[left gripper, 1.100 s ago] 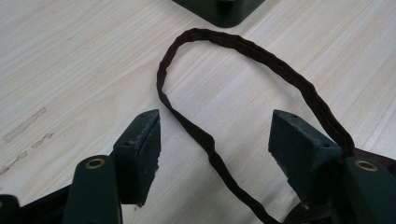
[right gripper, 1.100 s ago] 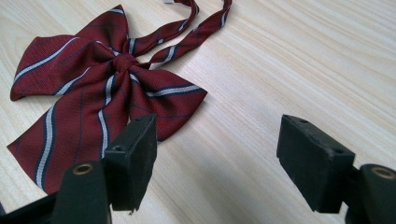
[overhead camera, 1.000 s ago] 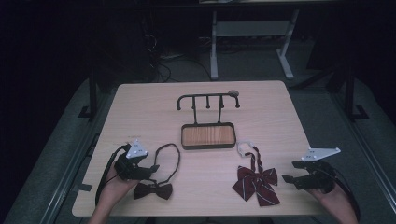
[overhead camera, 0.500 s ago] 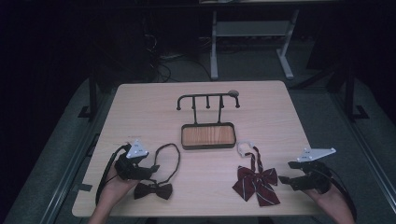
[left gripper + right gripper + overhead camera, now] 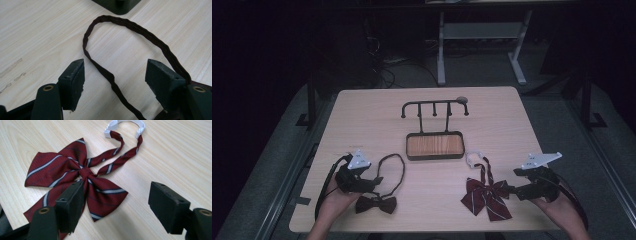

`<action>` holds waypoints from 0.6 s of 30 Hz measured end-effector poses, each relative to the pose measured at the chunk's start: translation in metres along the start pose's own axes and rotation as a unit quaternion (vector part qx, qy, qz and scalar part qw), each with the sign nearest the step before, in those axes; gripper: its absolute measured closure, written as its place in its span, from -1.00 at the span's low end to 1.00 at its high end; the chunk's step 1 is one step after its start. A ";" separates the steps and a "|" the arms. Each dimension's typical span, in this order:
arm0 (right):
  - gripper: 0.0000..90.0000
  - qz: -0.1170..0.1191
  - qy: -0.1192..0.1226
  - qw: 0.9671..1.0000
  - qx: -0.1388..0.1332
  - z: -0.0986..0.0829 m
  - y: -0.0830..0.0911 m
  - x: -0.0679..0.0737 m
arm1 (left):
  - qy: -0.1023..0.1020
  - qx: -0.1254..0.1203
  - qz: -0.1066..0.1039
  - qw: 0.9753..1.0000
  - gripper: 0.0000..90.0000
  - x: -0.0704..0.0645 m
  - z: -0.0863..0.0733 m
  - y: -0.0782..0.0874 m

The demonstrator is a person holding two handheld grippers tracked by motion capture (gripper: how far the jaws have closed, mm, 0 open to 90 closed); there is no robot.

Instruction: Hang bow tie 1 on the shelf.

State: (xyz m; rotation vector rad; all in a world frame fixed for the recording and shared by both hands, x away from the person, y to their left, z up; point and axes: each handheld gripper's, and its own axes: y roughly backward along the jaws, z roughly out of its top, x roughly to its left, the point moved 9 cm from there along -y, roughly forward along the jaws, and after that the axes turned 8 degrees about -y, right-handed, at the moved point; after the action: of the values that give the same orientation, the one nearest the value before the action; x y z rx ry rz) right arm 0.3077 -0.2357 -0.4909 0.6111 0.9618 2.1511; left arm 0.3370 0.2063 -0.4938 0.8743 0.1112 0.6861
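A black bow tie lies near the front left of the table, its thin strap loop curving toward the tray. My left gripper stands open just left of that loop. In the left gripper view the strap runs down between the open jaws of the left gripper, touching neither pad. A dark red striped bow tie with a white clasp lies at the front right. My right gripper is open beside its right wing. In the right gripper view the red bow tie lies ahead of the right gripper, partly behind the left jaw.
A black hook rack rises from a wood-floored tray at the table's middle. A corner of that tray shows beyond the strap loop. A small round object sits by the rack's right end. Dark floor and desk legs lie beyond.
My right gripper has shifted a little to the left, closer to the red bow tie. The left gripper and both ties have stayed in place.
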 end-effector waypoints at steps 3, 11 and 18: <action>-0.37 0.005 -0.003 1.000 0.003 0.005 0.000 0.002 | 0.001 -0.001 0.000 1.000 -0.29 0.000 0.000 0.001; -0.34 0.009 0.005 1.000 0.018 0.021 -0.004 0.004 | 0.003 -0.005 0.005 1.000 -0.29 0.002 0.001 0.003; -0.31 0.014 0.018 0.999 0.032 0.034 -0.012 0.005 | 0.000 -0.005 0.008 1.000 -0.30 0.004 0.000 0.004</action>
State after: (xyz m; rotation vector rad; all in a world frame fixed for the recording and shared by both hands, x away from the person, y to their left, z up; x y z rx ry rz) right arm 0.3311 -0.2110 -0.4785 0.6225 1.0507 2.1695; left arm 0.3380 0.2105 -0.4899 0.8662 0.1014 0.7015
